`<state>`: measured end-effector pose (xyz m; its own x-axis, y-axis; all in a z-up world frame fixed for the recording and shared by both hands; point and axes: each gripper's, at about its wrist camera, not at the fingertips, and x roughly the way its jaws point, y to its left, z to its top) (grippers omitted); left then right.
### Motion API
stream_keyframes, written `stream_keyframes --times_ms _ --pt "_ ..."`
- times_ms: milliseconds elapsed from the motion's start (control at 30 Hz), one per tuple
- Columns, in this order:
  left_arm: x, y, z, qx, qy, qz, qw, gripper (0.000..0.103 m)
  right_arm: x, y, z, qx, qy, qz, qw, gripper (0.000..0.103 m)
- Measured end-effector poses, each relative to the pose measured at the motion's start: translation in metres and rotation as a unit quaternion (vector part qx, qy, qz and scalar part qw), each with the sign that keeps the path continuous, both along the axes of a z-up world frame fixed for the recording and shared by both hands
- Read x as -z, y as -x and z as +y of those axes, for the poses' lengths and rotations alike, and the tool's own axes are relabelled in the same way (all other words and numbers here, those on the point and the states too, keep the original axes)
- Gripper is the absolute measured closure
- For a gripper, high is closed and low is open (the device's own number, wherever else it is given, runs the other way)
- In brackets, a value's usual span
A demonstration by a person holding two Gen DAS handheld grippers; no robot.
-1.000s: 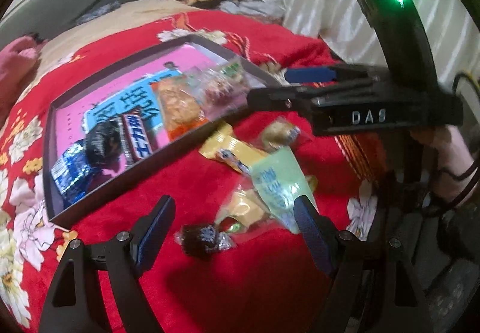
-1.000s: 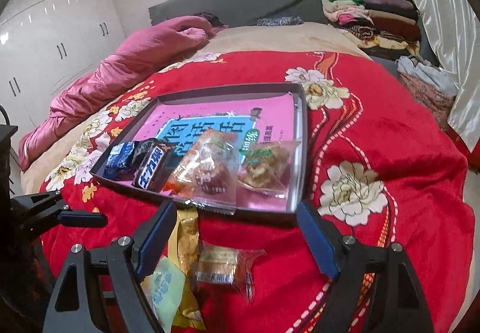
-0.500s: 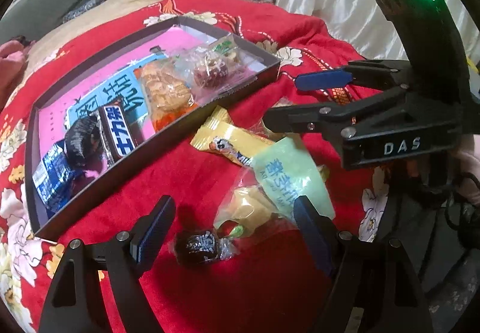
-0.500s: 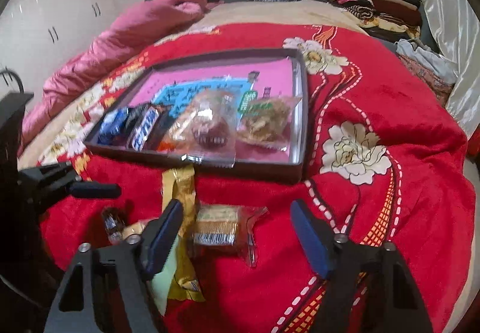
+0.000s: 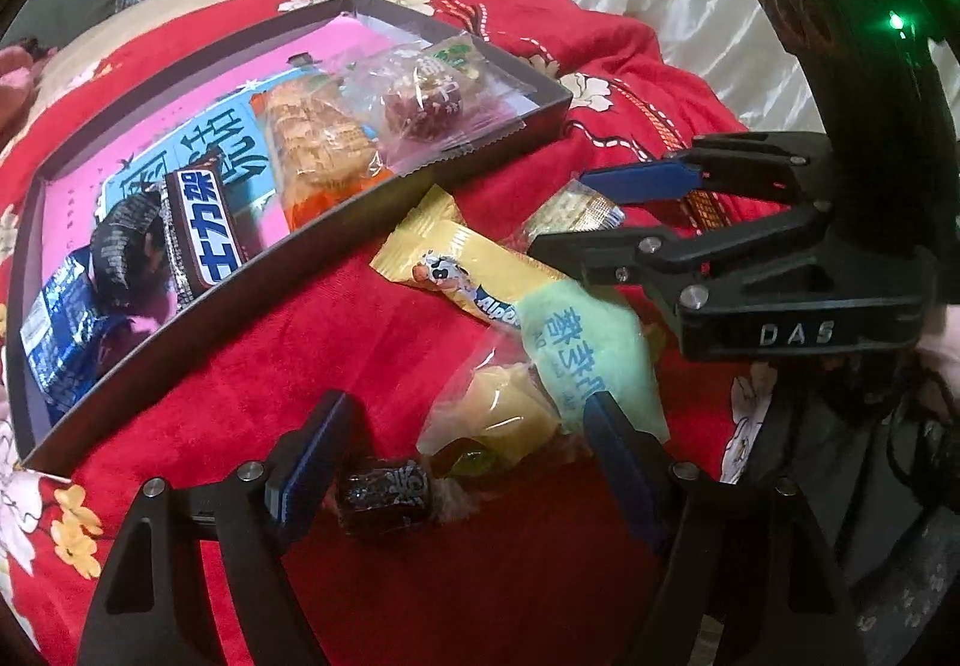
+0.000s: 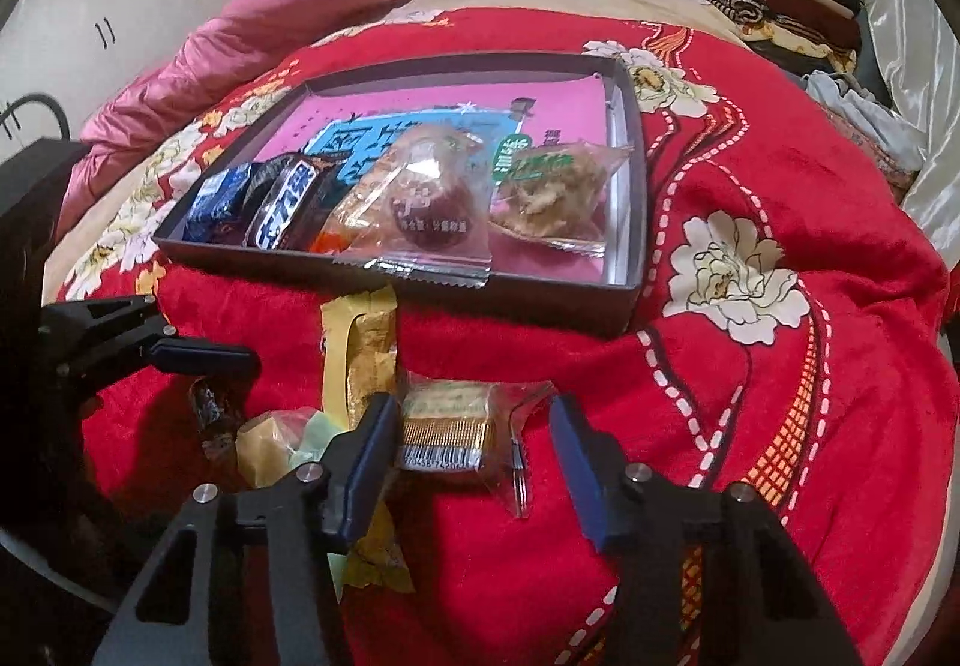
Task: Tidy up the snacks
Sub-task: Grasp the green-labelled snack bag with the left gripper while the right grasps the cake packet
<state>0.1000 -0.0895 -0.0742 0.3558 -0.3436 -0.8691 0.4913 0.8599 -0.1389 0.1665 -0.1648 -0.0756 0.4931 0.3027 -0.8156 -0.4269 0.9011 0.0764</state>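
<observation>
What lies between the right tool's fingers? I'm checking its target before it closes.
In the right wrist view, a clear-wrapped cake with a barcode lies between the right tool fingers, whose jaws have just been closing; the pads do not press it yet.

Both cameras ride on hand-held grippers and look forward and steeply down along the jaws at a bed under a red floral blanket [image 6: 780, 174].

The left wrist view sits close over the loose wrappers, with the dark tray [image 5: 372, 210] up and to its left and the right gripper [image 5: 594, 210] reaching in from its right edge.

The right wrist view faces the tray [image 6: 540, 300] more squarely from its near long side, with the left gripper [image 6: 204, 354] at its left edge.

Both share the tray, the yellow packet [image 5: 456, 270] [image 6: 360, 354] and the blanket between them.
</observation>
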Motion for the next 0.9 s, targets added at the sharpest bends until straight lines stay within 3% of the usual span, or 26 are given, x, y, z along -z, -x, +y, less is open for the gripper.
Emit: stream_keyframes --times_ms 233,300,367,400,467,700,900 --pt "0.006 -0.006 -0.003 -0.010 0.006 0.014 0.9998 0.027 0.009 -0.006 0.002 -0.002 0.005 0.018 1.000 0.050" --pt "0.006 -0.007 -0.004 -0.010 0.013 0.016 0.9997 0.035 0.010 -0.008 -0.001 0.000 -0.005 0.025 1.000 0.051" --pt "0.005 -0.007 -0.006 -0.010 0.017 0.015 0.9997 0.040 0.010 -0.010 -0.004 0.000 -0.022 0.028 0.999 0.059" --pt "0.004 -0.007 -0.006 -0.011 0.022 0.014 0.9996 0.054 0.010 -0.011 -0.006 0.001 -0.029 0.031 0.999 0.059" --pt "0.001 -0.009 -0.003 -0.019 0.038 0.019 0.9989 0.064 0.009 -0.012 -0.008 0.002 -0.037 0.033 0.999 0.059" --pt "-0.005 -0.009 0.004 -0.039 0.056 0.015 0.9976 0.066 -0.002 -0.009 -0.016 0.009 -0.065 0.015 0.998 0.061" --pt "-0.019 -0.009 0.024 -0.073 0.099 0.009 0.9924 0.067 -0.019 -0.004 -0.023 0.006 -0.105 -0.022 0.994 0.061"
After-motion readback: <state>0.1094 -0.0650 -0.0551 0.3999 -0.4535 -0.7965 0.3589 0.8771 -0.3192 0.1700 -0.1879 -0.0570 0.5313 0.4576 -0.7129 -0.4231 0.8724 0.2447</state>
